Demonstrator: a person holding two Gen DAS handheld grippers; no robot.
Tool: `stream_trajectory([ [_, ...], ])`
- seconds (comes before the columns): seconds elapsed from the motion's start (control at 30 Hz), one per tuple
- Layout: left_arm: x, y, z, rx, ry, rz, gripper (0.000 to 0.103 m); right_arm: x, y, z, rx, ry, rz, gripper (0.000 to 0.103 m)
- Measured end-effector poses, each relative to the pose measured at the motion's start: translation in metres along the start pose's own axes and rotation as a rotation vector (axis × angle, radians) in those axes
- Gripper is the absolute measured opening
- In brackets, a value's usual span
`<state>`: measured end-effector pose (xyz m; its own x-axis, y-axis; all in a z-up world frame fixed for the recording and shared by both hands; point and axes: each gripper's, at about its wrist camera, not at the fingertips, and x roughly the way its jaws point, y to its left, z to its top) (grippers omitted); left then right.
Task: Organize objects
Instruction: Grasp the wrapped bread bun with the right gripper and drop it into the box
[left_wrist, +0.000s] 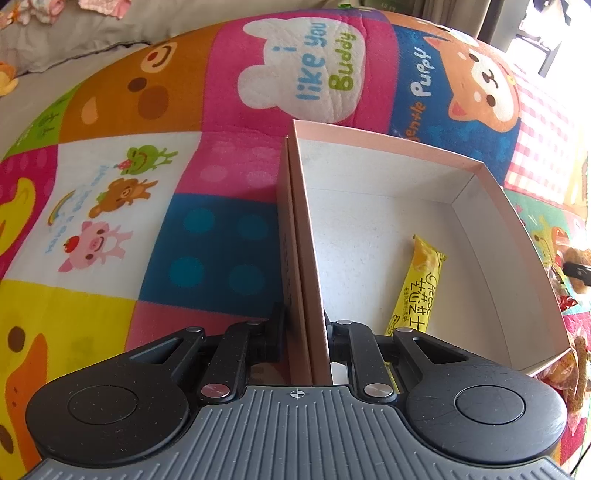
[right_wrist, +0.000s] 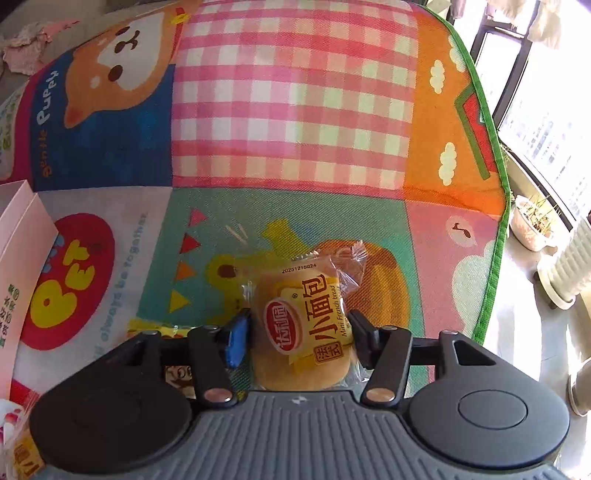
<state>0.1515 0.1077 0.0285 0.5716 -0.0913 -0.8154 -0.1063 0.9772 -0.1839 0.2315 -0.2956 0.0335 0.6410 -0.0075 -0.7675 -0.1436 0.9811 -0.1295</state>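
Note:
My left gripper (left_wrist: 303, 332) is shut on the near left wall of a pink cardboard box (left_wrist: 376, 147), one finger outside and one inside. A yellow snack stick packet (left_wrist: 417, 288) lies on the box's white floor. My right gripper (right_wrist: 301, 339) is shut on a wrapped mini French bread (right_wrist: 306, 325), its fingers pressing both sides of the yellow packet just above the colourful play mat (right_wrist: 295, 110). The pink box's corner (right_wrist: 18, 236) shows at the left of the right wrist view.
More wrapped snacks lie right of the box (left_wrist: 569, 295) and at the lower left of the right wrist view (right_wrist: 162, 328). The mat's green edge (right_wrist: 491, 184) runs along the right, with bare floor, pots (right_wrist: 532, 229) and a window beyond.

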Motion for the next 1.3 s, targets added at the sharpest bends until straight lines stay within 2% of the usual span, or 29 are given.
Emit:
stream_trajectory([
  [0.1,0.000,0.001,0.000,-0.005,-0.006,-0.003,0.017,-0.053,0.005,-0.019,-0.003,-0.043,0.043,0.054],
  [0.2,0.000,0.000,-0.001,-0.005,-0.012,-0.002,0.017,-0.108,0.017,-0.036,0.005,-0.051,0.132,0.054],
  [0.4,0.001,0.002,-0.002,-0.008,-0.021,-0.011,0.017,-0.172,0.077,-0.060,-0.099,0.040,0.330,0.054],
  [0.5,0.001,0.002,-0.003,-0.006,-0.024,-0.014,0.017,-0.193,0.109,-0.044,-0.115,0.019,0.434,0.054],
  [0.67,0.001,0.003,-0.002,-0.011,-0.021,-0.018,0.018,-0.202,0.158,0.025,-0.042,-0.074,0.603,0.055],
  [0.7,0.001,0.003,-0.002,-0.011,-0.021,-0.017,0.018,-0.201,0.172,0.042,-0.032,-0.123,0.603,0.058],
  [0.73,0.001,0.003,-0.002,-0.010,-0.021,-0.016,0.018,-0.198,0.183,0.056,-0.025,-0.153,0.591,0.070],
  [0.77,0.001,0.003,-0.002,-0.009,-0.021,-0.017,0.018,-0.194,0.190,0.069,-0.013,-0.178,0.581,0.077],
  [0.87,0.001,0.005,-0.002,-0.008,-0.022,-0.027,0.018,-0.185,0.195,0.088,0.010,-0.192,0.572,0.077],
  [0.93,0.001,0.006,-0.002,-0.006,-0.025,-0.033,0.018,-0.185,0.184,0.084,0.011,-0.210,0.544,0.077],
  [1.03,0.002,0.007,-0.002,-0.004,-0.028,-0.041,0.018,-0.188,0.158,0.062,-0.008,-0.237,0.445,0.081],
  [1.1,0.001,0.008,-0.003,-0.009,-0.029,-0.050,0.019,-0.186,0.137,0.041,-0.005,-0.222,0.393,0.084],
  [1.23,0.002,0.008,-0.003,-0.013,-0.028,-0.050,0.019,-0.173,0.102,-0.012,-0.002,-0.130,0.289,0.084],
  [1.3,0.002,0.007,-0.002,-0.014,-0.026,-0.044,0.019,-0.167,0.093,-0.041,0.002,-0.073,0.274,0.084],
])
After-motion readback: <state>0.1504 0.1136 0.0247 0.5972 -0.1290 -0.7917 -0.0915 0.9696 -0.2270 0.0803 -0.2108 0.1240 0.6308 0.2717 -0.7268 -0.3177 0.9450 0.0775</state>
